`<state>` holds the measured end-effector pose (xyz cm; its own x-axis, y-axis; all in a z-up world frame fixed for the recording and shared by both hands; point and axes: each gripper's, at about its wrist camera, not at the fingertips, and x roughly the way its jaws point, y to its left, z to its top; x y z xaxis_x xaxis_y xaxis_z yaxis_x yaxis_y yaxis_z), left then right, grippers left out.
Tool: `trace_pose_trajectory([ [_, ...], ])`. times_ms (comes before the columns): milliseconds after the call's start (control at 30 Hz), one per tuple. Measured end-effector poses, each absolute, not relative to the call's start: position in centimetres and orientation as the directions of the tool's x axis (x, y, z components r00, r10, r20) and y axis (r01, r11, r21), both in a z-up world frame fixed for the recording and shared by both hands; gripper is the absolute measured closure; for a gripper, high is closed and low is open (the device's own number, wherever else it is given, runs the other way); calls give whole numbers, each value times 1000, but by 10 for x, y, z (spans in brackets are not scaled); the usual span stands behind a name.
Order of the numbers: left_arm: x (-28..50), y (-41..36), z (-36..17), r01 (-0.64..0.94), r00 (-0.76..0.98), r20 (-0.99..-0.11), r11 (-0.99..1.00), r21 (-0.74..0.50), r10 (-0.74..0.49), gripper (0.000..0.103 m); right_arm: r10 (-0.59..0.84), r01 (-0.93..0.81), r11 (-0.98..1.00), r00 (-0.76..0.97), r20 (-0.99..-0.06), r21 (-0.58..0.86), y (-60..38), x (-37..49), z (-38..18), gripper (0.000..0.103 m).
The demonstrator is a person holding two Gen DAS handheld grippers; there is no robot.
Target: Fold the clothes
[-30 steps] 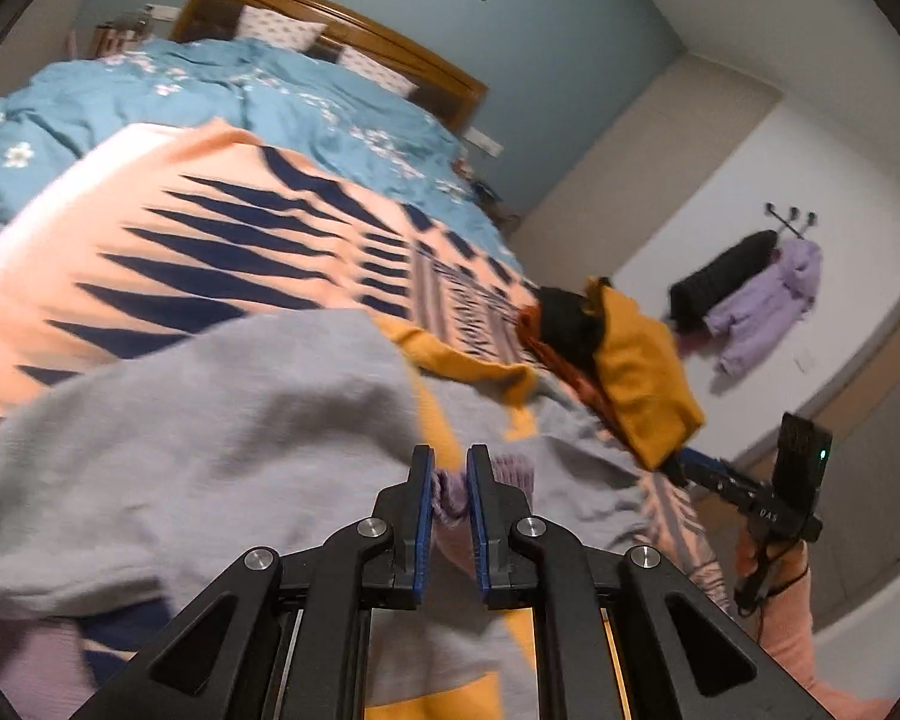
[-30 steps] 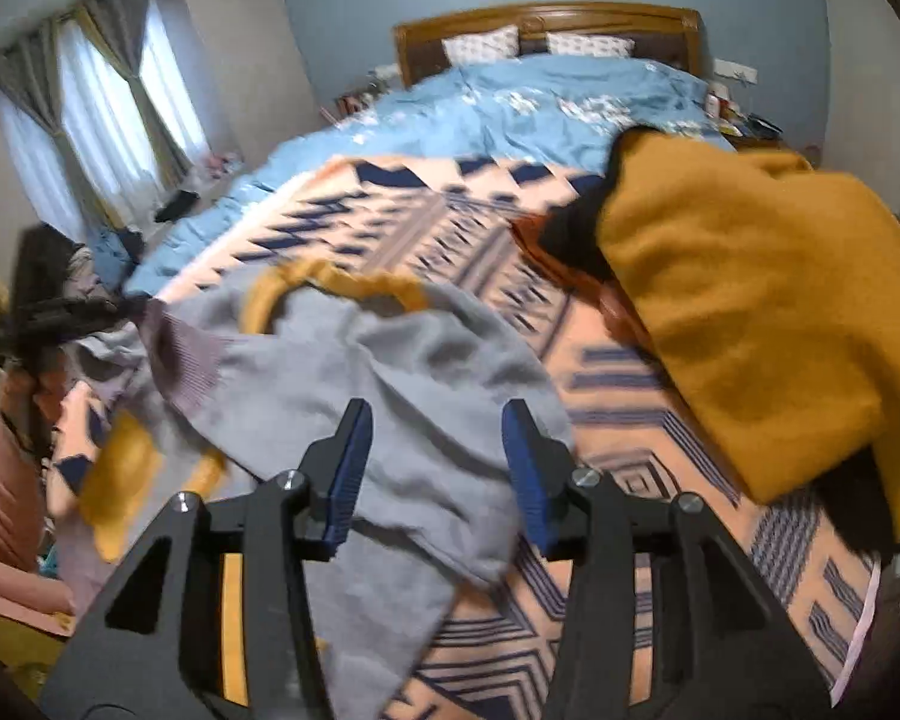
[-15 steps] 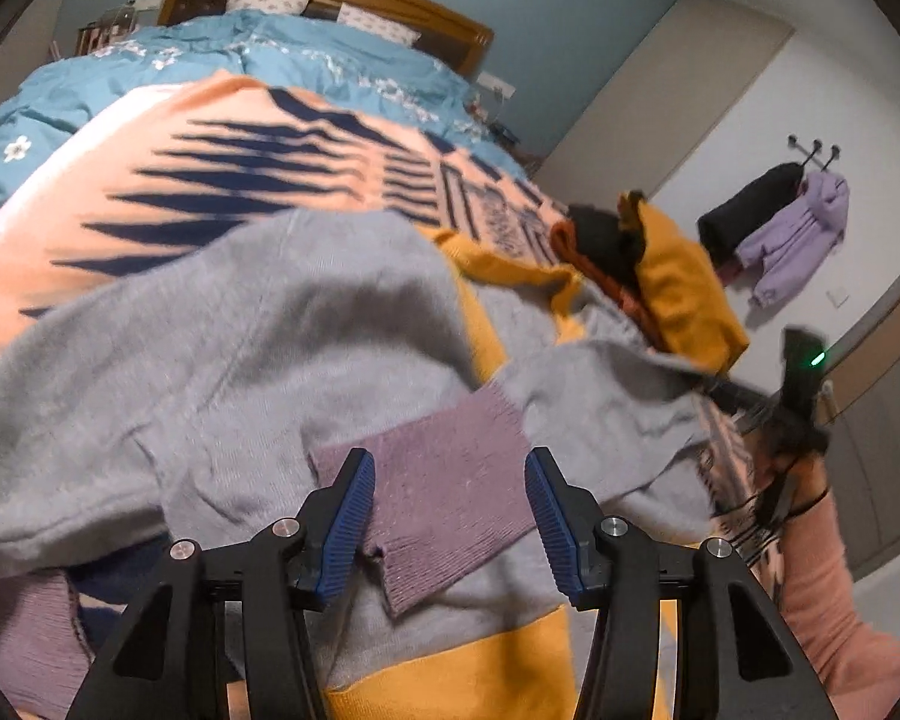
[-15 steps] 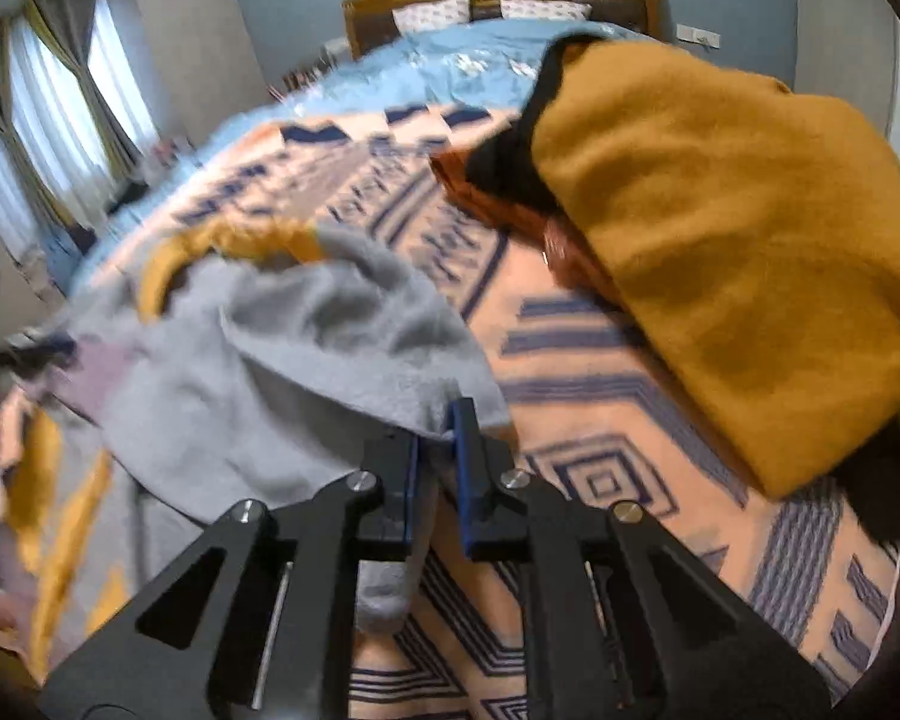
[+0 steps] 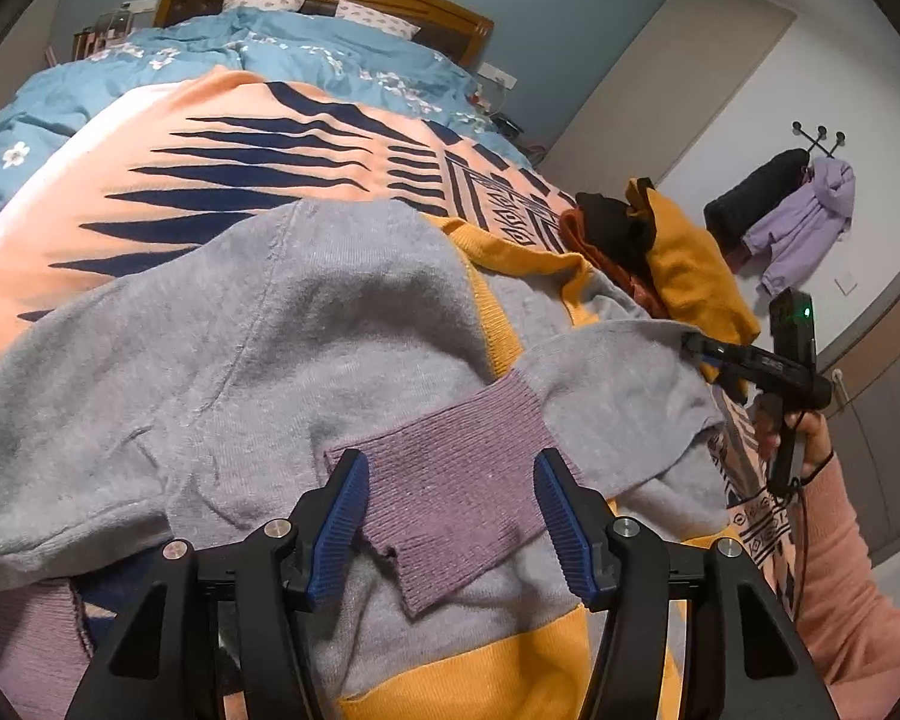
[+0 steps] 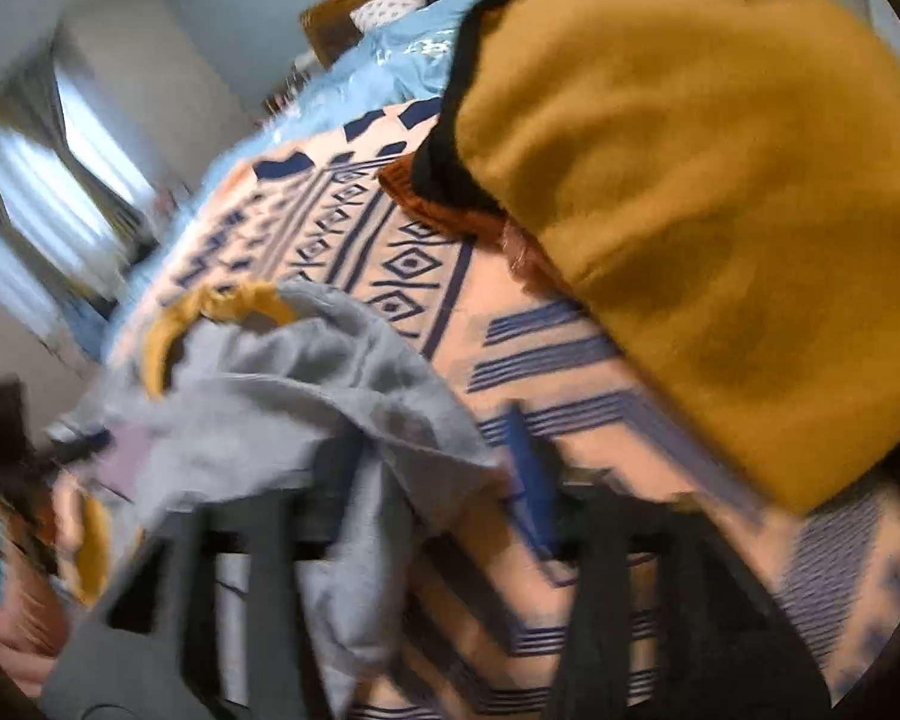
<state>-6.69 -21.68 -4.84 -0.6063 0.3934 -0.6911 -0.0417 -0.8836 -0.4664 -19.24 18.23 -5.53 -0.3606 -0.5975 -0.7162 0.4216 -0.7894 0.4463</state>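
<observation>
Both jaws, just opening, stand wide over grey sweater point(image 5: 306, 324) on patterned blanket point(image 5: 150, 168).

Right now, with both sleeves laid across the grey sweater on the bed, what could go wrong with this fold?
1. The left gripper, jaws just opened, straddles the purple cuff; pulling back carelessly could snag it and undo the sleeve fold.
2. Grey sweater fabric drapes between the right gripper jaws, just opened; withdrawing may drag it.
3. The mustard garment pile sits close; a wide swing could topple it.
</observation>
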Motion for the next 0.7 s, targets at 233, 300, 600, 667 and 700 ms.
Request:
trace_pose_trajectory([
  [233, -73, -215, -52, -44, -599, -690, -877, -478, 406, 43, -607, 460, -770, -318, -728, 441, 157, -183, -71, 39],
  [300, -74, -214, -52, -43, -598, -690, -876, -480, 407, 43, -591, 468, -778, -321, -740, 418, 149, -185, -70, 92],
  [600, -65, -215, -31, -87, -626, -657, -874, -478, 421, 37, -373, 395, -904, -545, -751, 163, 180, -185, -16, 94],
  [667, -66, -214, -25, -100, -630, -658, -884, -457, 412, 35, -388, 410, -895, -513, -766, 178, 187, -186, -19, 94],
  [700, -69, -214, -23, -102, -631, -664, -891, -442, 402, 35, -396, 421, -888, -491, -776, 187, 187, -186, -23, 94],
])
